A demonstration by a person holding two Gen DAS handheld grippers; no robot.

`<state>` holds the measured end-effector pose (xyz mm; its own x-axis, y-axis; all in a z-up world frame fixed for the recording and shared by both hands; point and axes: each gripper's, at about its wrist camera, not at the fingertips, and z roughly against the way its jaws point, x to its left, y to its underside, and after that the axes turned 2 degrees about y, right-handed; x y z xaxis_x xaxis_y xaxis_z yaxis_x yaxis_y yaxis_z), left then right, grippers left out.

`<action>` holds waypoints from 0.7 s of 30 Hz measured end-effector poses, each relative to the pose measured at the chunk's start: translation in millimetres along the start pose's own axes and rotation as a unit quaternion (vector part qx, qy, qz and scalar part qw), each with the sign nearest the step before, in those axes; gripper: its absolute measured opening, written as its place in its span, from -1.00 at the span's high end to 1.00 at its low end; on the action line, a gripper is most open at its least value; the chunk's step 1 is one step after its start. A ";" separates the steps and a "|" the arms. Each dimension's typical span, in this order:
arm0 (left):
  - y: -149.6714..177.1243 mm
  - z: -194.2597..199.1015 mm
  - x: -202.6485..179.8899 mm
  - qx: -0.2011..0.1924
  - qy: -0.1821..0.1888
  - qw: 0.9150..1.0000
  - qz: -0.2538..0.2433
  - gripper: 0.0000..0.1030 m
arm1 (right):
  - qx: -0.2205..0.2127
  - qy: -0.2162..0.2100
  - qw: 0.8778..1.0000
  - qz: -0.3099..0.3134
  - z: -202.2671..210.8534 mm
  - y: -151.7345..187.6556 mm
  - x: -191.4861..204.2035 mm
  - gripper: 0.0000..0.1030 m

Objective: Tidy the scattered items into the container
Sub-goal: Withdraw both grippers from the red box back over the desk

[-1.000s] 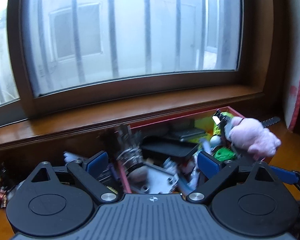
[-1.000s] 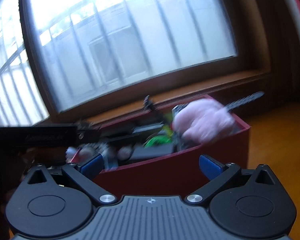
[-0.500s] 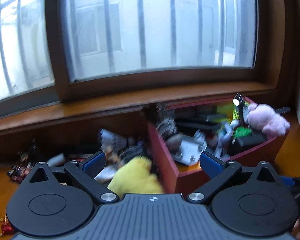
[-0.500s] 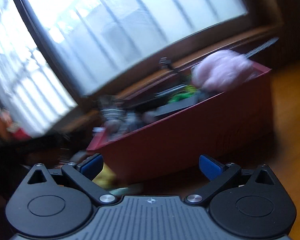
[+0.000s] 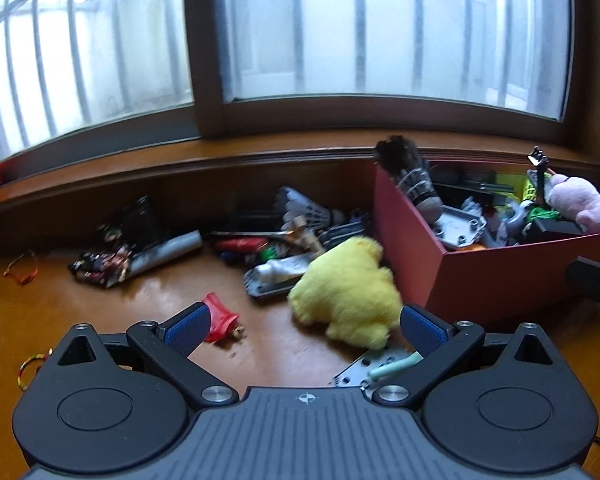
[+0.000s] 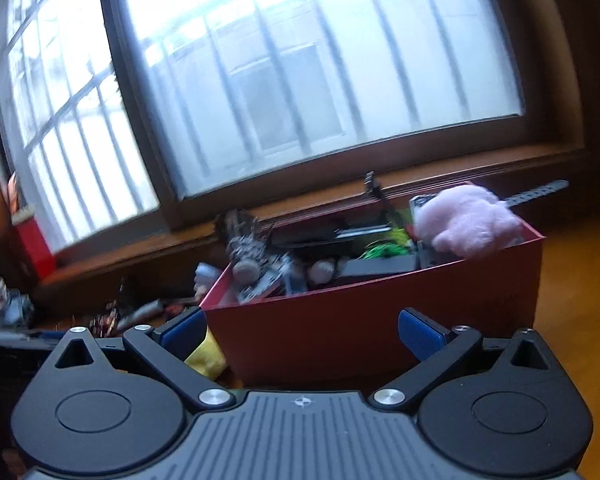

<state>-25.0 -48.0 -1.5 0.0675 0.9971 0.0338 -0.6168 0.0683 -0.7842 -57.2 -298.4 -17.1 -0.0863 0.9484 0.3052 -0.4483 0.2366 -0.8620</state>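
Observation:
A red box (image 5: pixel 496 276) stands at the right of the wooden floor, crowded with small items and a pink plush (image 5: pixel 580 206) at its far corner. A yellow plush (image 5: pixel 348 292) lies just left of the box. My left gripper (image 5: pixel 306 326) hovers wide open above the floor, the yellow plush just ahead of its right pad and nothing between the pads. In the right wrist view my right gripper (image 6: pixel 302 330) is open and empty, facing the red box's (image 6: pixel 380 328) near wall, with the pink plush (image 6: pixel 468 222) on top.
Scattered on the floor left of the box: a white shuttlecock (image 5: pixel 304 212), a white tube (image 5: pixel 284 268), a red wrapper (image 5: pixel 220 318), dark snack packets (image 5: pixel 104 264), a grey perforated plate (image 5: pixel 368 368). A wooden sill (image 5: pixel 180 160) and window run behind. A red object (image 6: pixel 32 240) stands on the sill.
The left gripper swung left from above the box to over the floor clutter, bringing the yellow plush into view. The right gripper shifted a little, still facing the box.

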 end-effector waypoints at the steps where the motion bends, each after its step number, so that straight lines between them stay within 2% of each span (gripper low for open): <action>1: 1.6 0.9 2.6 0.001 -0.003 1.000 0.003 -0.99 | 0.007 0.000 1.000 0.008 -0.1 1.2 3.8 -0.99; 7: 12.8 4.9 25.2 0.010 -0.023 0.999 0.023 -0.99 | 0.025 0.014 0.999 0.016 2.8 7.3 17.5 -0.99; 11: 18.7 7.0 44.1 0.017 -0.031 0.999 0.029 -0.99 | 0.039 0.030 0.999 0.018 -10.0 13.1 31.6 -0.99; 21: 27.4 14.6 106.0 0.027 -0.047 0.998 0.040 -0.99 | 0.065 0.017 0.997 0.034 -19.5 27.6 91.1 -0.99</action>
<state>-46.1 60.0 -10.4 -0.0558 0.9979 0.0324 -0.6582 -0.0123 -0.7527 -60.1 -201.4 -21.0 -0.0910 0.9685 0.2320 -0.5536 0.1445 -0.8202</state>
